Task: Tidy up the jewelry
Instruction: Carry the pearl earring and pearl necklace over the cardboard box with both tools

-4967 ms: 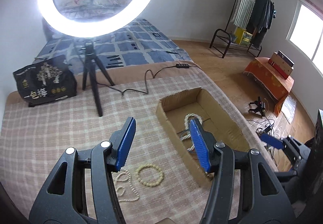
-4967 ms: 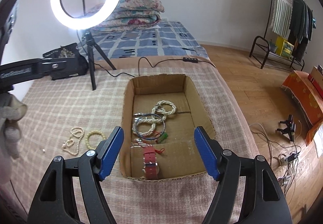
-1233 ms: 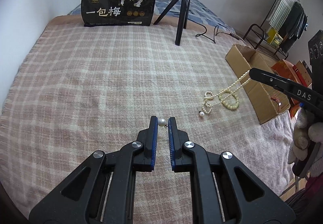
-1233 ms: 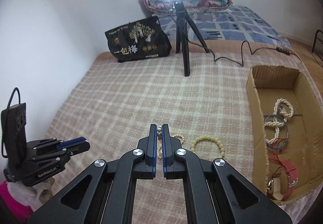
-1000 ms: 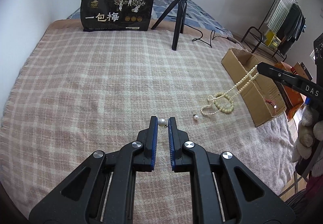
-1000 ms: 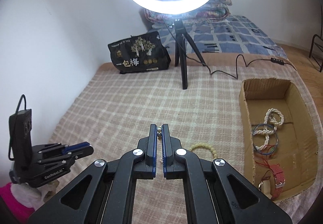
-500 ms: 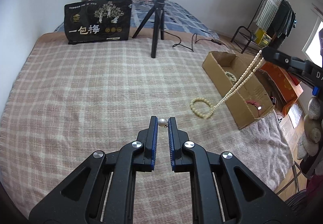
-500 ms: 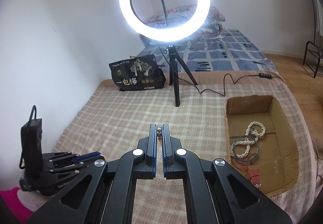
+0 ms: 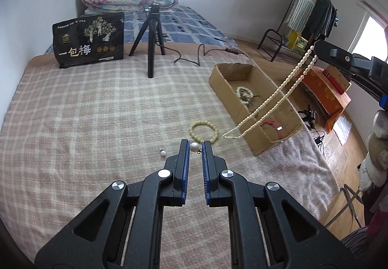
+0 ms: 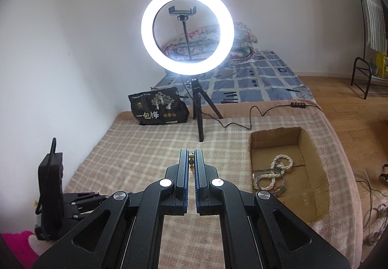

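Note:
My left gripper [image 9: 194, 145] is shut on a pearl earring [image 9: 194, 147], held above the checked blanket. My right gripper [image 10: 191, 157] is shut on a long pearl necklace [image 9: 271, 104]; its beads show between the tips in the right wrist view [image 10: 191, 159]. In the left wrist view the necklace hangs free from the right gripper [image 9: 315, 46] at the upper right, over the near side of the cardboard box [image 9: 219, 74]. A cream bead bracelet [image 9: 203, 131] and a second pearl earring [image 9: 163, 152] lie on the blanket. The box [image 10: 315, 162] holds bracelets [image 10: 274, 172].
A lit ring light on a tripod [image 9: 152, 50] stands at the back with its cable [image 9: 194, 55]. A black bag [image 9: 89, 40] leans beside it. The bed edge and wooden floor [image 10: 351, 118] lie to the right. A red watch [image 9: 272, 123] is in the box.
My right gripper has lifted the pearl necklace clear of the blanket, higher and toward the box. My left gripper still holds the earring and has turned toward the box.

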### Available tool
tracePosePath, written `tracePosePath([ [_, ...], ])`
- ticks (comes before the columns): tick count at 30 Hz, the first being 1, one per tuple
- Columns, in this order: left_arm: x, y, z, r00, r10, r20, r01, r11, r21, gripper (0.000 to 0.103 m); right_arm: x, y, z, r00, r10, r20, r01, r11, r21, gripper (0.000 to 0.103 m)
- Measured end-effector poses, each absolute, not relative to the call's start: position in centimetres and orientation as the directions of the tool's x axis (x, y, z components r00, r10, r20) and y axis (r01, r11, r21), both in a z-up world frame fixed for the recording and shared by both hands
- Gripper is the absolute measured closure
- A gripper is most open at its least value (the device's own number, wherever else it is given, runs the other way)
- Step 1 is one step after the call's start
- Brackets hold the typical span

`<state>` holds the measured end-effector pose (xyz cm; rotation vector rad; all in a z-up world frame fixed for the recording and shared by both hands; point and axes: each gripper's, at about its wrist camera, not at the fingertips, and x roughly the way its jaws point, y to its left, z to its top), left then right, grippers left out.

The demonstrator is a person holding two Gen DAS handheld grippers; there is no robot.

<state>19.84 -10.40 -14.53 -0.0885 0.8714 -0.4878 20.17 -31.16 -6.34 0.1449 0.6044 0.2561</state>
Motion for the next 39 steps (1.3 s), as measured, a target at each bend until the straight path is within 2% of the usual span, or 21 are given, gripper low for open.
tracePosePath([
  [19, 22.2, -19.1, -12.2, 0.519, -0.495, -0.697, 0.48, 0.843, -0.241, 0.094, 18.5, -41.8, -5.2, 0.866, 0.078, -0.493, 0.035, 0.976, 0.215, 0.1],
  [27, 25.5, -22.9, -11.8, 0.519, -0.506, -0.689, 0.505, 0.832, -0.231, 0.094, 19.5, -44.2, -7.5, 0.846, 0.062, -0.53, 0.072, 0.971, 0.229, 0.1],
  [39, 31.4, -28.2, -14.1, 0.485, -0.497, -0.719, 0.522, 0.824, -0.218, 0.094, 21.7, -45.0, -11.5, 0.792, 0.08, -0.605, 0.082, 0.968, 0.236, 0.1],
])
